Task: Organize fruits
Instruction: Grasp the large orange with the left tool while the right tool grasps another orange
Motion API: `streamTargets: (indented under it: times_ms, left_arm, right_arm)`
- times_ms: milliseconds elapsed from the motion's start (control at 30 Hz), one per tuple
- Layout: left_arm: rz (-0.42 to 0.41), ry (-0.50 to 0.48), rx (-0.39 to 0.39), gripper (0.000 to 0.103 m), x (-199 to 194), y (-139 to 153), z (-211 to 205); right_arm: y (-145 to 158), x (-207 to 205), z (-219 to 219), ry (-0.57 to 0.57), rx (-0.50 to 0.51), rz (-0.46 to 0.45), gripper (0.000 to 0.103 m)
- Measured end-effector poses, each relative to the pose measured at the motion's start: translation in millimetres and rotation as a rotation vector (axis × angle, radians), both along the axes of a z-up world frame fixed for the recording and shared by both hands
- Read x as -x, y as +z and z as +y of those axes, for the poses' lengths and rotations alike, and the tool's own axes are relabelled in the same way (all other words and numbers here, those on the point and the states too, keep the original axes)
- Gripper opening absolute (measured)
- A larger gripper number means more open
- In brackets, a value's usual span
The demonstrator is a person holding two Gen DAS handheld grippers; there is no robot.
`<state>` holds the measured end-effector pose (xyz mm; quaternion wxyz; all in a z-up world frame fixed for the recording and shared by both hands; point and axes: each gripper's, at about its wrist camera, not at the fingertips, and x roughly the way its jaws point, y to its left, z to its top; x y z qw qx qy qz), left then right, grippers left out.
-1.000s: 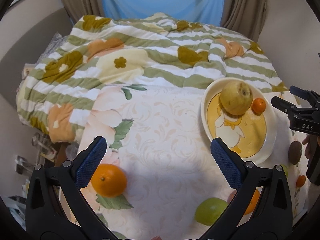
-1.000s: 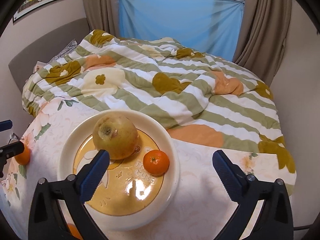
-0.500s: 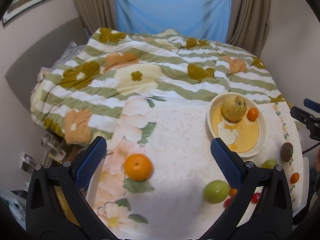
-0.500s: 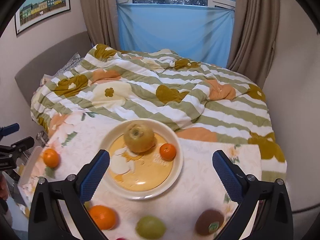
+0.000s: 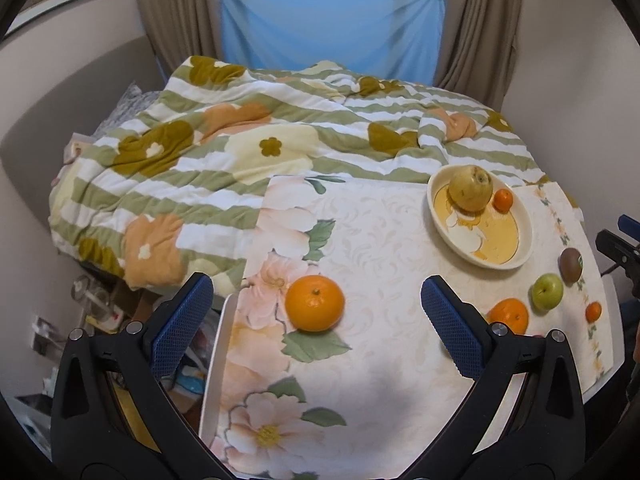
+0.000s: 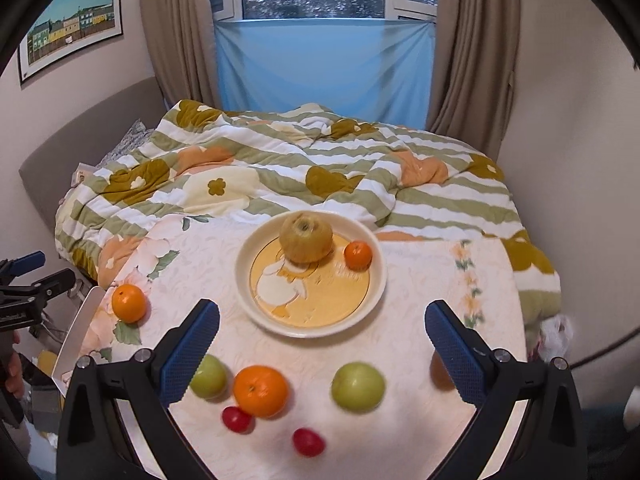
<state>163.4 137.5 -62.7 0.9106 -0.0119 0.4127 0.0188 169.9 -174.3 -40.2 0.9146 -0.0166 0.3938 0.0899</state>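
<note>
So both grippers hang above the desk (image 6: 420,280) with its cream floral tablecloth, and both are released with nothing between the fingers. My guess is they're held up high just to get the whole spread in sight before picking the next fruit.

The round cream bowl with a yellow cartoon-duck bottom (image 6: 256,312) sits toward the bed side of the desk, and it's clearly the collecting spot: a big yellowish pear-like fruit (image 6: 306,238) and a small orange tangerine (image 6: 358,255) already sit in it, side by side. The big fruit stands with its dimpled end tipped up toward the camera, so its long axis is roughly vertical.

Everything else is loose on the cloth. A large round orange (image 5: 315,303) sits alone near the left edge, right between the left gripper (image 5: 316,320) fingers in that view, its stem nub pointing up. Below the right gripper (image 6: 322,344) there's a second orange (image 6: 261,391), two green apples (image 6: 357,386) and two small red fruits (image 6: 237,419). The left view also shows a brown kiwi (image 5: 570,264) lying near the bowl, with its long axis pointing roughly away from the camera.
</note>
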Motion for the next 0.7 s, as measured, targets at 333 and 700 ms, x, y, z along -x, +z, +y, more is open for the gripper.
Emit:
streamTargets:
  times_ms: [333,700]
  left_arm:
    - [0.013,-0.102,-0.012,0.103,-11.8,-50.8,12.5]
    - [0.082,-0.14,-0.026,0.103,-33.9,-101.8,17.2]
  right_arm:
    - [-45.9,19.2,18.5,-0.039,-0.002,0.039,0.103]
    - [-101.6,22.2,34.0,-0.028,0.023,0.119,0.103]
